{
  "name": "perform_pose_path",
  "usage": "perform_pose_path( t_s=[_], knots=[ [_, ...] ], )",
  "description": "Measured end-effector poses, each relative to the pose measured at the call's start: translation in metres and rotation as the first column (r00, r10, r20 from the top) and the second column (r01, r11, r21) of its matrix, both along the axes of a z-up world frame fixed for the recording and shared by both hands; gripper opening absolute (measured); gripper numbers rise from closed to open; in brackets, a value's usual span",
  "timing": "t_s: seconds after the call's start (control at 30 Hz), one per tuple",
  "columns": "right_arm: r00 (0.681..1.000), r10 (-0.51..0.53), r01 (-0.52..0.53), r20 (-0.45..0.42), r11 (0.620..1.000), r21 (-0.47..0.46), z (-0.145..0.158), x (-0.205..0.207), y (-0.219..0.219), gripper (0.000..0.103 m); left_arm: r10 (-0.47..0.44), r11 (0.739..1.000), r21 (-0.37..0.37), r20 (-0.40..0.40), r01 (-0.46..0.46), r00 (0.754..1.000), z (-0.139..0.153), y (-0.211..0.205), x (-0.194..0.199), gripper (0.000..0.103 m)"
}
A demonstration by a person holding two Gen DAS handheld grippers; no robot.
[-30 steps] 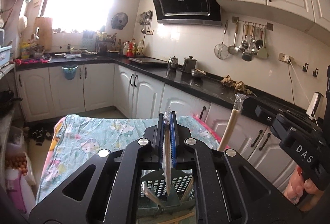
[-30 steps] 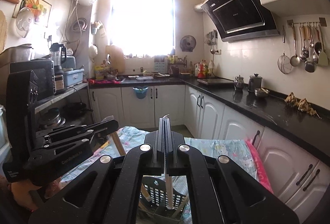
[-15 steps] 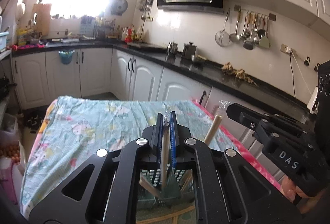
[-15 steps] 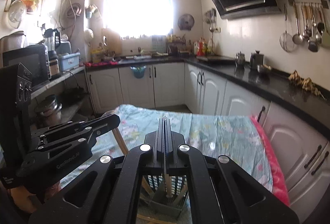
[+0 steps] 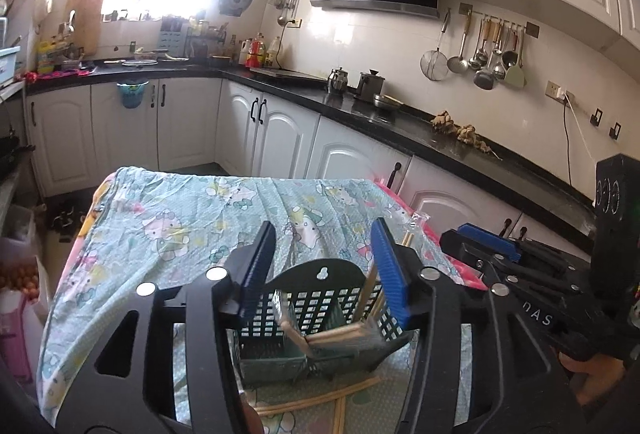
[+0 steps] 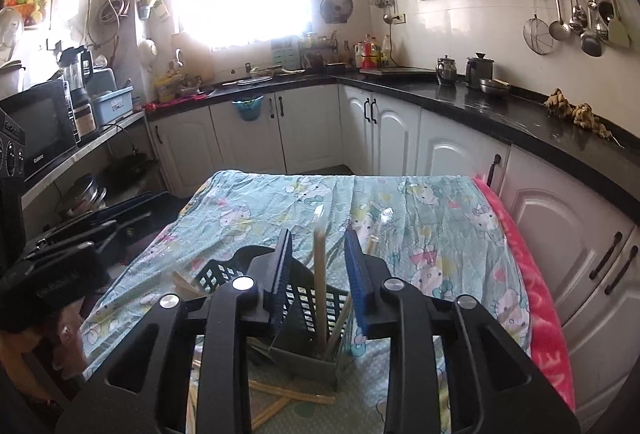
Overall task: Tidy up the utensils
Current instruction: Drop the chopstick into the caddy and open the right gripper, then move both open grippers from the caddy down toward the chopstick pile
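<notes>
A dark green perforated utensil basket [image 5: 308, 310] [image 6: 216, 276] stands on the cartoon-print tablecloth [image 5: 180, 226]. My left gripper [image 5: 325, 272] hovers just over it, its jaws opening, nothing pressed between the blue pads. Wrapped wooden chopsticks [image 5: 340, 334] lie slanted inside the basket. My right gripper [image 6: 319, 272] is over the same basket, its jaws also opening. One wrapped chopstick pair [image 6: 319, 310] stands upright between its pads, free of both. Each gripper shows in the other's view: the right gripper [image 5: 490, 254] to the right, the left gripper [image 6: 80, 234] to the left.
Loose chopsticks [image 5: 320, 398] [image 6: 288, 394] lie on the cloth in front of the basket. A pink blanket edge [image 6: 532, 294] runs along the table's right side. White cabinets and a black counter [image 6: 500, 110] stand beyond.
Both grippers came down toward the basket and their jaws parted. The chopsticks each one clamped are released and now rest in the basket.
</notes>
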State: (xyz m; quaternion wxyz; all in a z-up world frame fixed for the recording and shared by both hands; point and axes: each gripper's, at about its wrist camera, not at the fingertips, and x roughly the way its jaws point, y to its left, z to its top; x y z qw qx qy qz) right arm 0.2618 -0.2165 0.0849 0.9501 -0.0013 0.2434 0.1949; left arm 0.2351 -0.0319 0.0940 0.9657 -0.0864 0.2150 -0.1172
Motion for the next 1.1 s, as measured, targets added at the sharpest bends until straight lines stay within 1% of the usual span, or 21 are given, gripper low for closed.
perform_pose_path(
  t_s=[0.07,0.17,0.2,0.27,0.4,0.47,0.6,0.7,1.1],
  knots=[
    [1.0,-0.004,0.004,-0.001,1.0,0.003,0.001,-0.003,-0.003,0.033,-0.001,1.0,-0.012,0.007,0.001,1.0,0.002,0.004,-0.007,0.048],
    [1.0,-0.014,0.014,0.004,1.0,0.003,0.003,-0.011,-0.006,0.038,0.001,1.0,-0.031,0.014,-0.001,1.0,0.007,0.01,-0.015,0.062],
    [1.0,-0.015,0.015,0.006,1.0,0.004,0.004,-0.013,-0.007,0.04,0.001,0.999,-0.04,0.016,0.0,1.0,0.009,0.012,-0.019,0.064],
    [1.0,-0.014,0.014,0.014,1.0,-0.001,0.005,-0.018,-0.007,0.042,-0.004,0.998,-0.056,0.029,0.006,1.0,0.015,0.016,-0.026,0.075],
    [0.999,0.001,-0.001,0.04,1.0,-0.014,0.007,-0.032,-0.008,0.047,0.001,0.998,-0.066,0.051,0.003,0.999,0.025,0.022,-0.038,0.086],
    [0.999,0.012,-0.011,0.047,1.0,-0.022,0.008,-0.038,-0.008,0.049,0.017,0.998,-0.069,0.063,-0.013,0.998,0.029,0.026,-0.045,0.091],
    [0.998,0.03,-0.029,0.047,0.999,-0.029,0.007,-0.052,-0.007,0.053,0.038,0.994,-0.1,0.059,-0.032,0.998,0.029,0.038,-0.056,0.092],
    [0.998,0.036,-0.035,0.046,0.999,-0.025,0.005,-0.062,-0.007,0.056,0.047,0.995,-0.094,0.048,-0.043,0.998,0.025,0.044,-0.063,0.092],
    [0.995,0.091,-0.089,0.05,0.995,-0.049,0.0,-0.097,0.008,0.06,0.102,0.991,-0.085,-0.001,-0.102,0.995,0.002,0.065,-0.093,0.092]
  ],
)
